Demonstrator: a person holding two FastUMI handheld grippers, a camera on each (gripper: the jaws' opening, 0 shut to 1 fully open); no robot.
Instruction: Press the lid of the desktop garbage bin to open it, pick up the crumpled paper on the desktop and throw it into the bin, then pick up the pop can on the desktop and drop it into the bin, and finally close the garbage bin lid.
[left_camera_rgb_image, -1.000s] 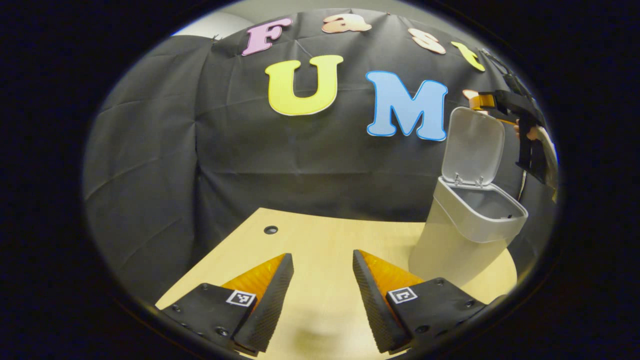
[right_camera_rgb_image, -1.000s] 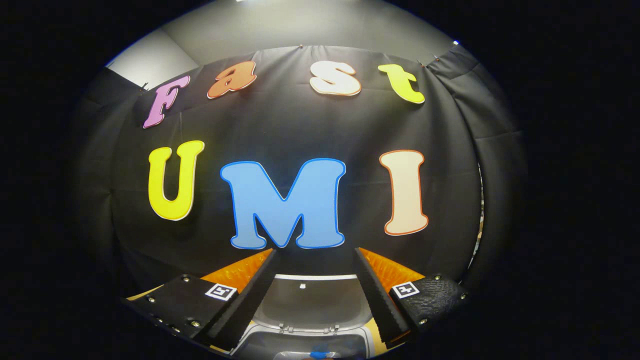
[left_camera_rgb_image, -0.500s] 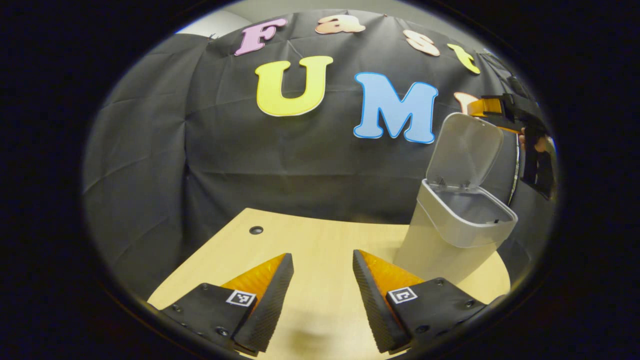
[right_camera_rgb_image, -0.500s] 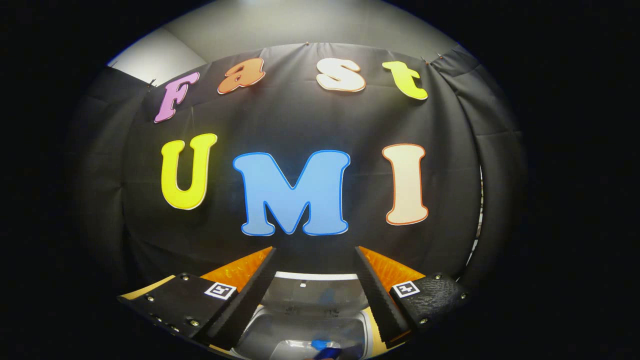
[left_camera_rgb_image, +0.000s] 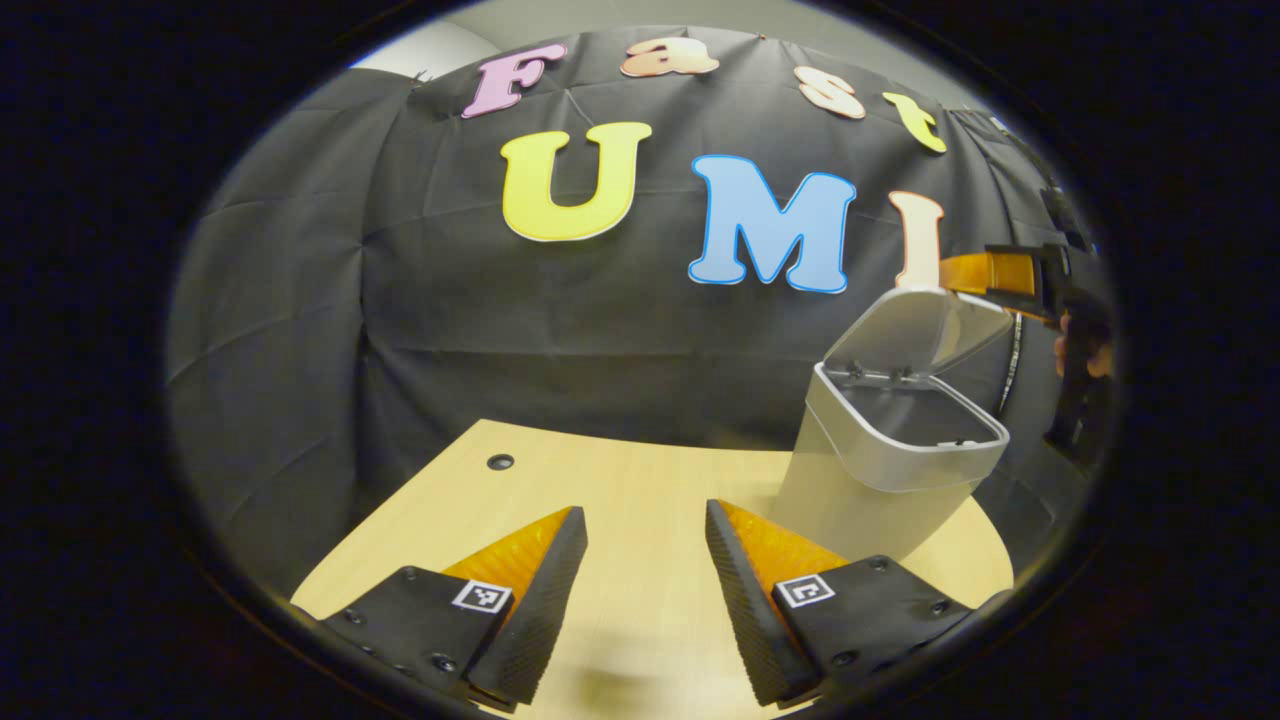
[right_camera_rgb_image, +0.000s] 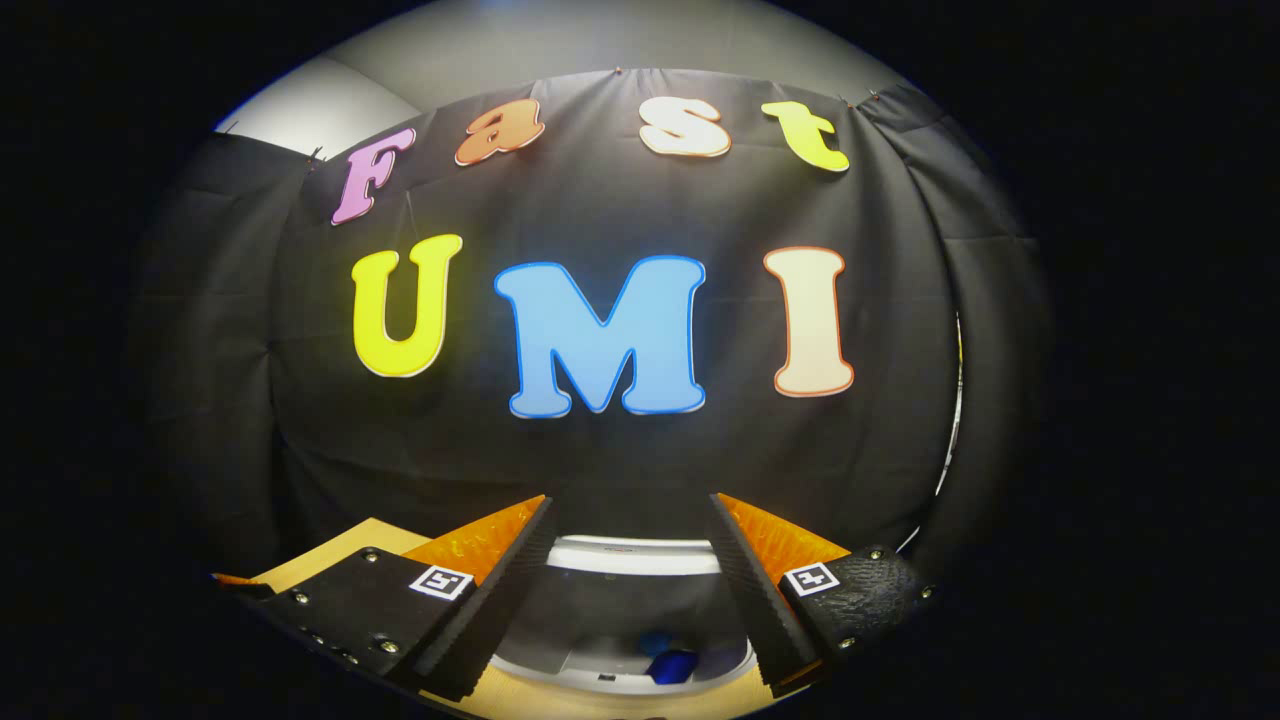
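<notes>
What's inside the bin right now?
In the right gripper view, something blue lies inside the bin, seen between the right tongs. The half-lowered lid and the rim cover the rest, so the crumpled paper cannot be confirmed.

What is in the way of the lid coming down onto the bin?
Nothing visible. The lid is half lowered over the bin, with the right gripper at its top edge, and the rim below looks free.
</notes>
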